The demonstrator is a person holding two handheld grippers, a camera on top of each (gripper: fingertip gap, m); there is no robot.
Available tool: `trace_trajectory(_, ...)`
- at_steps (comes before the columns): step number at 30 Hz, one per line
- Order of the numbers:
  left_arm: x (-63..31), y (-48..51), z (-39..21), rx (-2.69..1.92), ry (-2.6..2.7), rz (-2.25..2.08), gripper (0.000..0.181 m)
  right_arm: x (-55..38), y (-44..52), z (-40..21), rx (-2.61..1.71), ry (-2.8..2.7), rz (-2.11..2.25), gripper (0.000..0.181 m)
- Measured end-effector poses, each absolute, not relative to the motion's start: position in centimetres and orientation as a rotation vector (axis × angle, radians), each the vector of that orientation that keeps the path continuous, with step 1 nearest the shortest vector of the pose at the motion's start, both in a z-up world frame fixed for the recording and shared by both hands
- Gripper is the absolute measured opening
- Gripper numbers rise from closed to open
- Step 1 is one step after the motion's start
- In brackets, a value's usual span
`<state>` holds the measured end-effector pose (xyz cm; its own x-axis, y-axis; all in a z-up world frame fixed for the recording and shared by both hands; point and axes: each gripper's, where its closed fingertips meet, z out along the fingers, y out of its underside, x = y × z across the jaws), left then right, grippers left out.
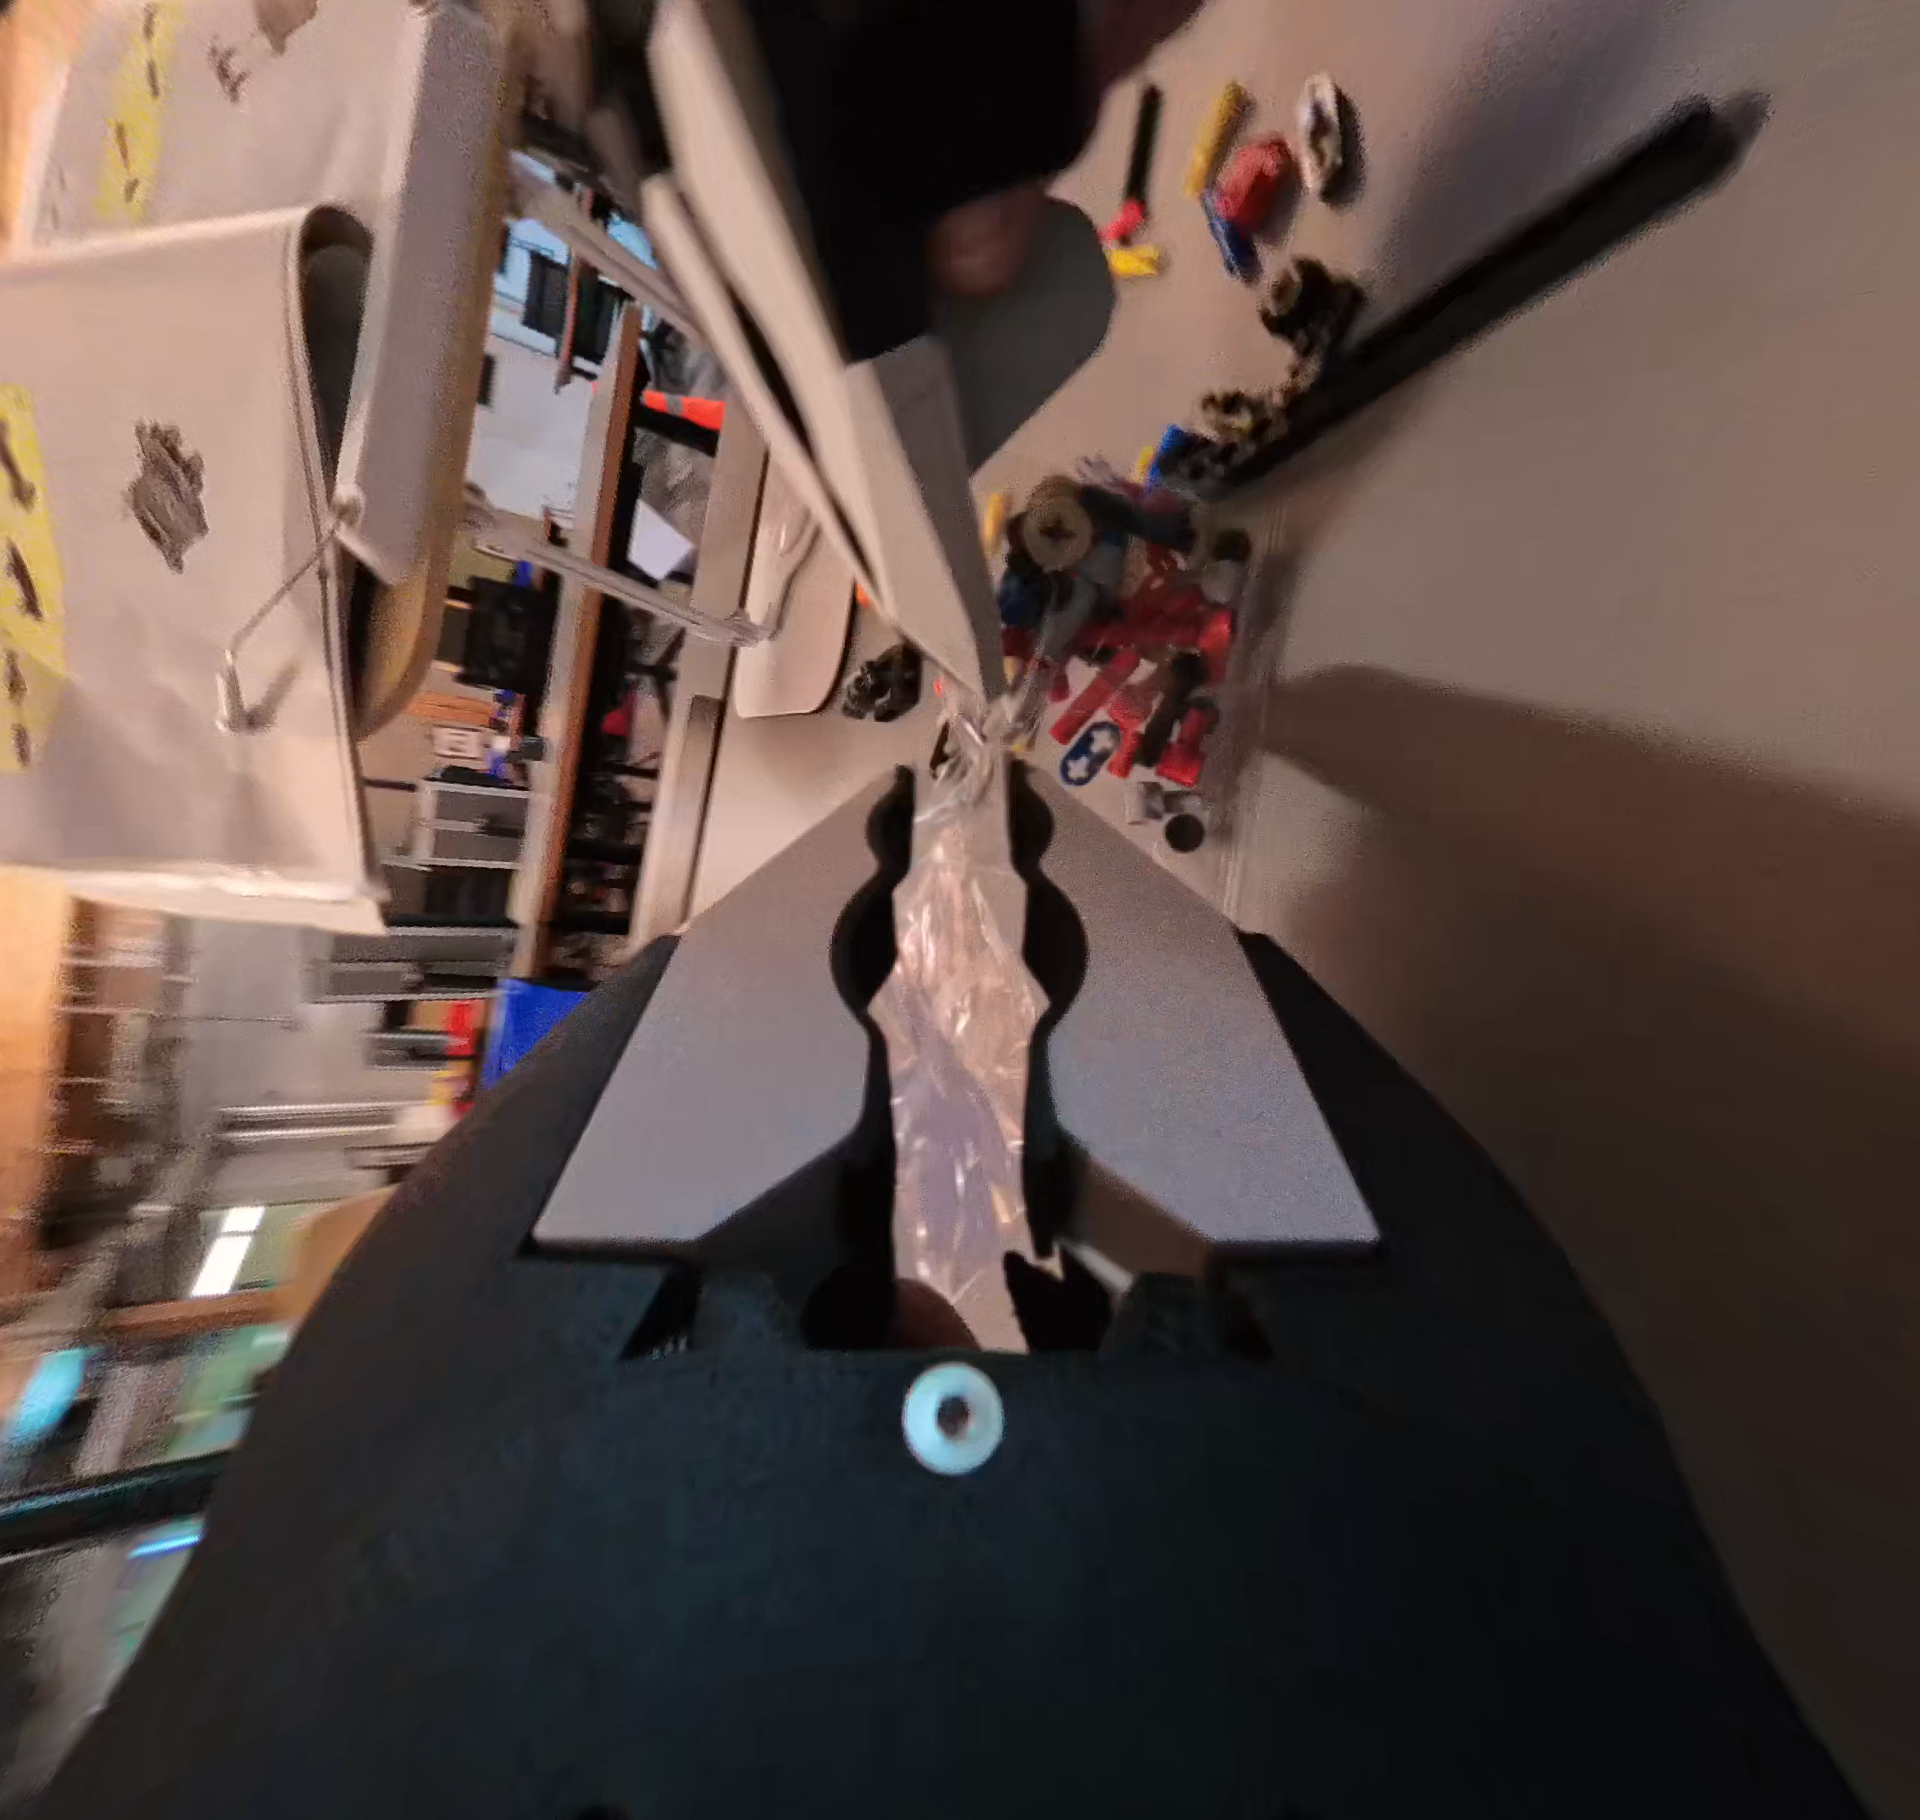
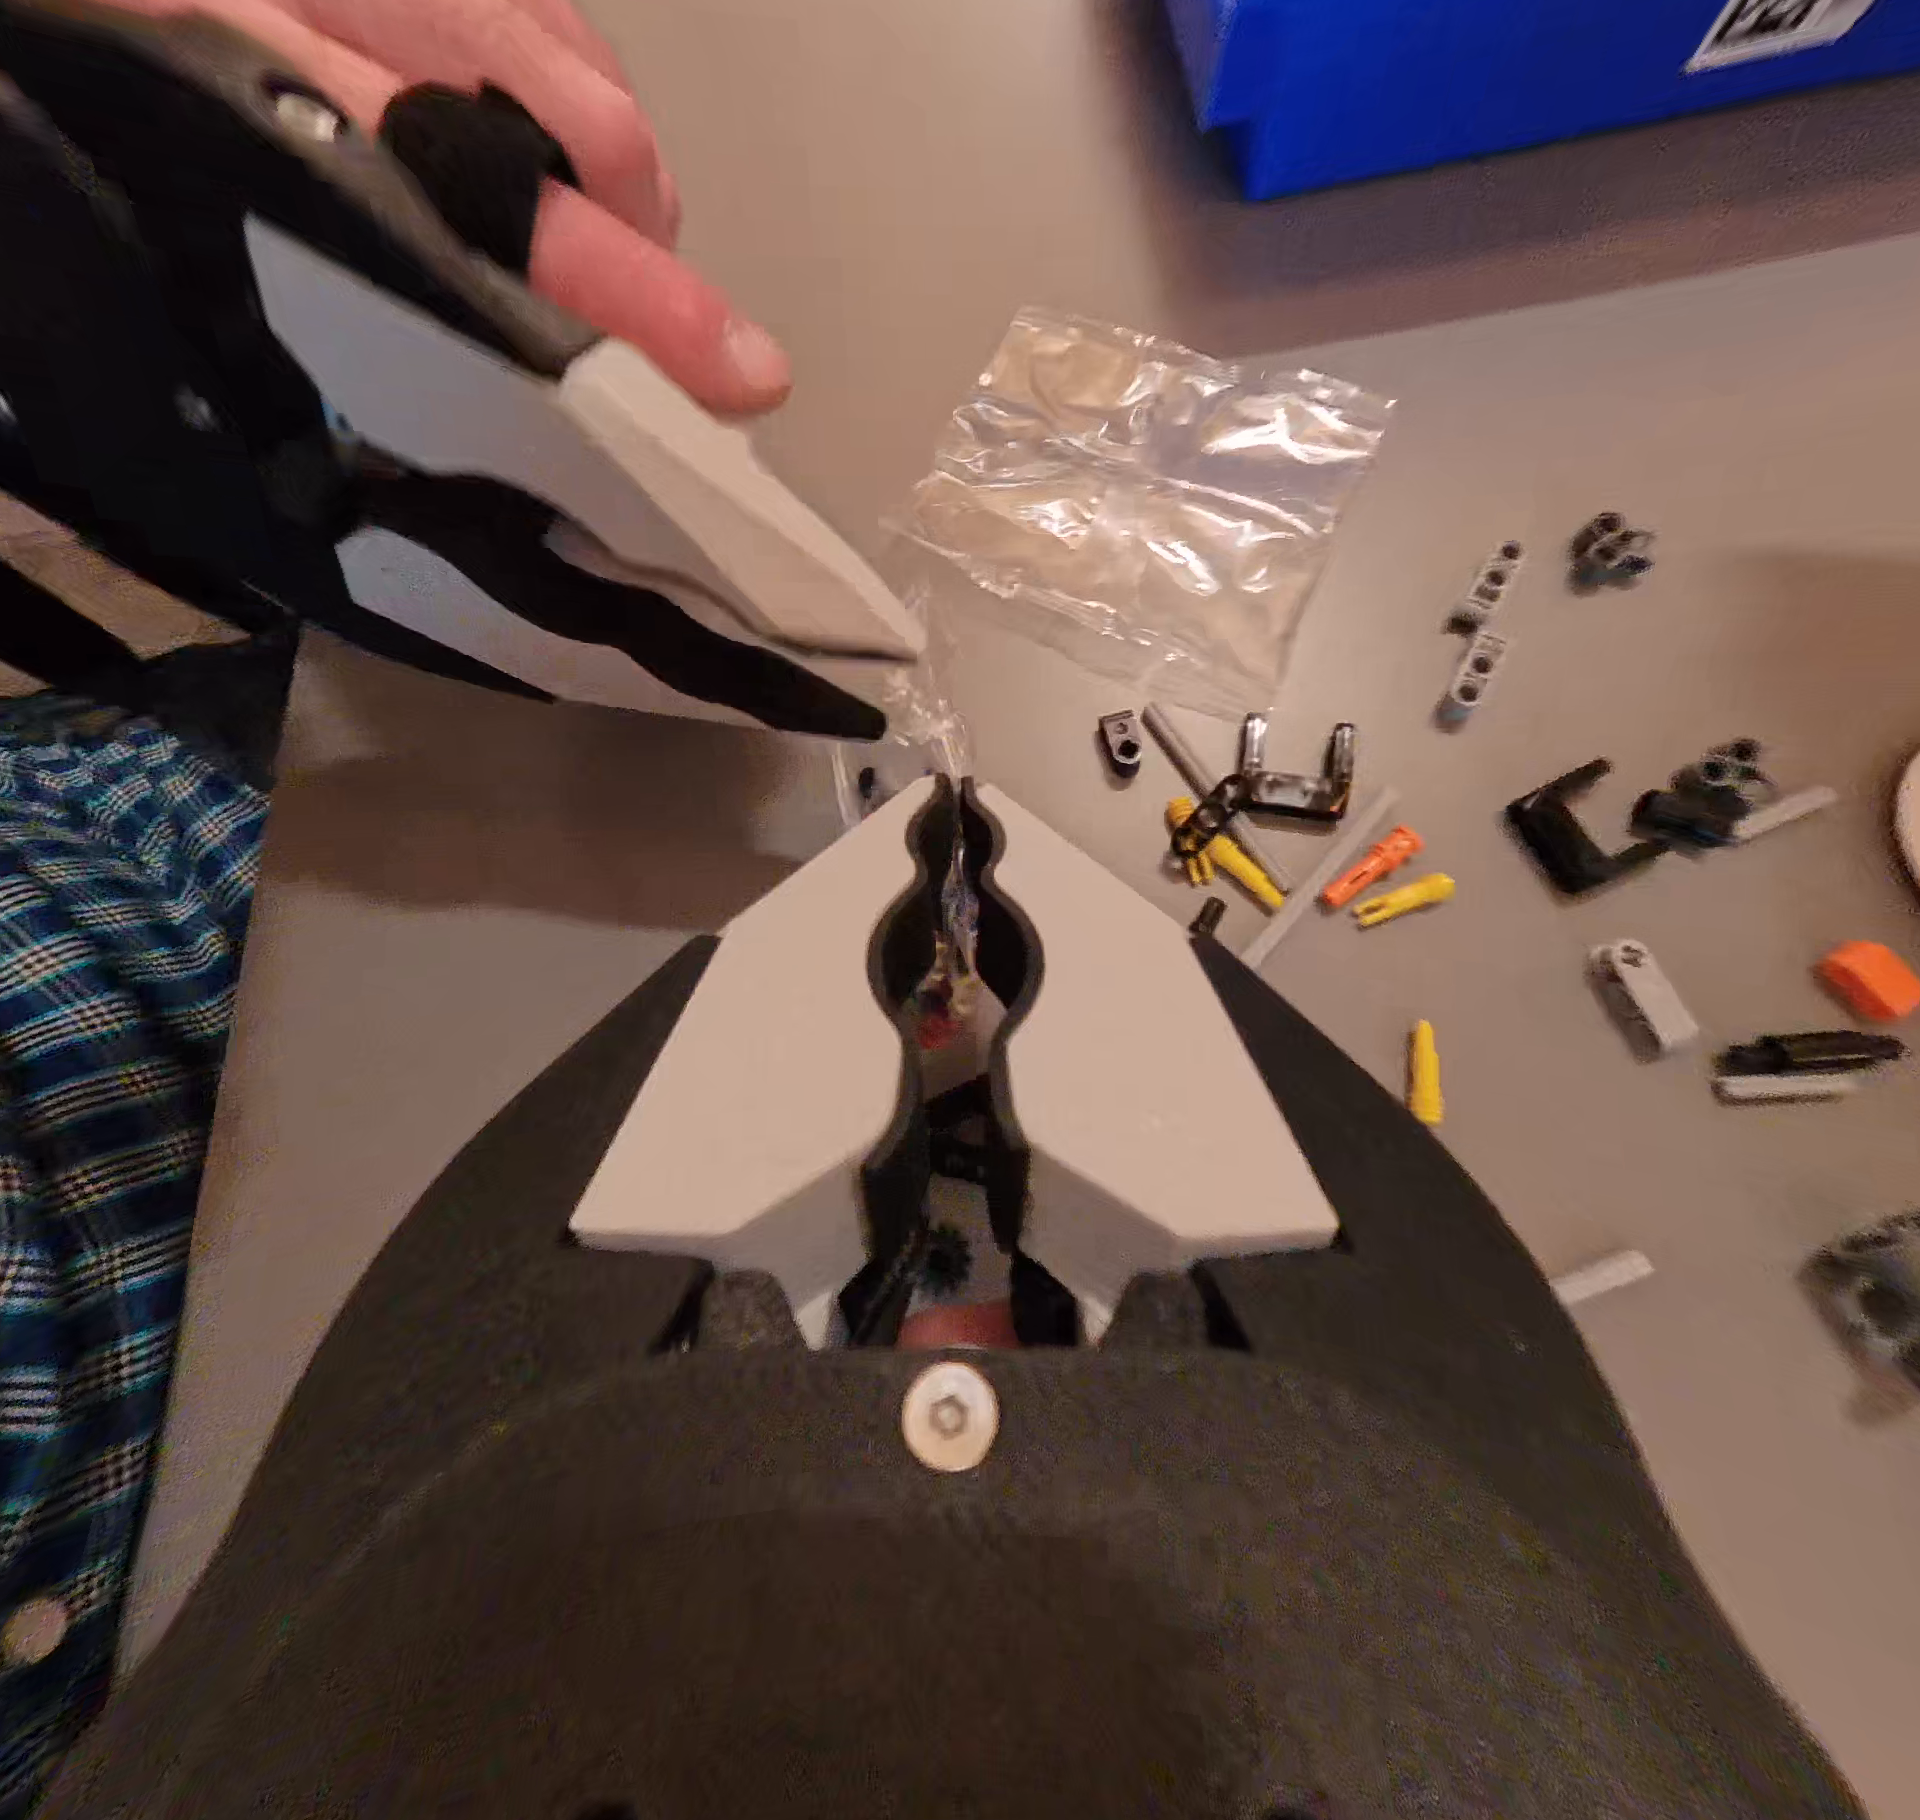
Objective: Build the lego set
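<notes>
The clear plastic bag [image 2: 940, 731] of lego pieces [image 1: 1132, 627] hung between both tools, just above the grey table [image 2: 1039, 160]. The right gripper [image 2: 956, 788] was clamped on a twist of its film at the very tips; the left gripper [image 1: 961, 783] was pinched on the same bag from the other side, film bunched between its fingers. Red, blue and black parts sat packed inside. Loose pieces [image 2: 1382, 882] lay scattered to the right, beside an empty bag [image 2: 1132, 503] and a blue box [image 2: 1507, 35]. The risk: if the film tears suddenly under the pull, the pieces could burst out and roll off the table. A thin pinch could also slip.
</notes>
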<state>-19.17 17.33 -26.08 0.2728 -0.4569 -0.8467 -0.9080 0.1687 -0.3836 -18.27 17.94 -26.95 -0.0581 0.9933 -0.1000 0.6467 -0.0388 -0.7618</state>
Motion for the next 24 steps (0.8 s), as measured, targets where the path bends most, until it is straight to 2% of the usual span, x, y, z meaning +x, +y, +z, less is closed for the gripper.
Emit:
trace_trajectory(3, -19.7, 17.4, -24.4, -1.570, 1.188, 0.269, 0.036, -17.6, 17.9, -25.8, -1.674, -1.705, 0.958, 0.000)
trace_trajectory(4, -19.5, 17.4, -24.1, -1.617, 1.160, 0.164, 0.038, -17.3, 17.7, -25.6, -1.644, -1.719, 0.954, 0.000)
trace_trajectory(6, -19.1, 17.4, -24.3, -1.701, 1.164, 0.024, 0.035, -17.0, 17.6, -25.1, -1.623, -1.712, 0.962, 0.000)
trace_trajectory(11, -18.2, 17.6, -24.8, -1.739, 1.194, -0.182, 0.000, -16.8, 17.1, -23.9, -1.590, -1.655, 1.087, 0.000)
trace_trajectory(19, -17.8, 17.9, -23.4, -1.812, 0.948, -0.526, 0.000, -16.1, 19.1, -20.9, -1.596, -1.271, 1.438, 0.000)
trace_trajectory(24, -17.3, 17.4, -24.3, -1.831, 0.978, -0.526, 0.000, -15.6, 18.7, -20.3, -1.499, -1.447, 1.206, 0.021)
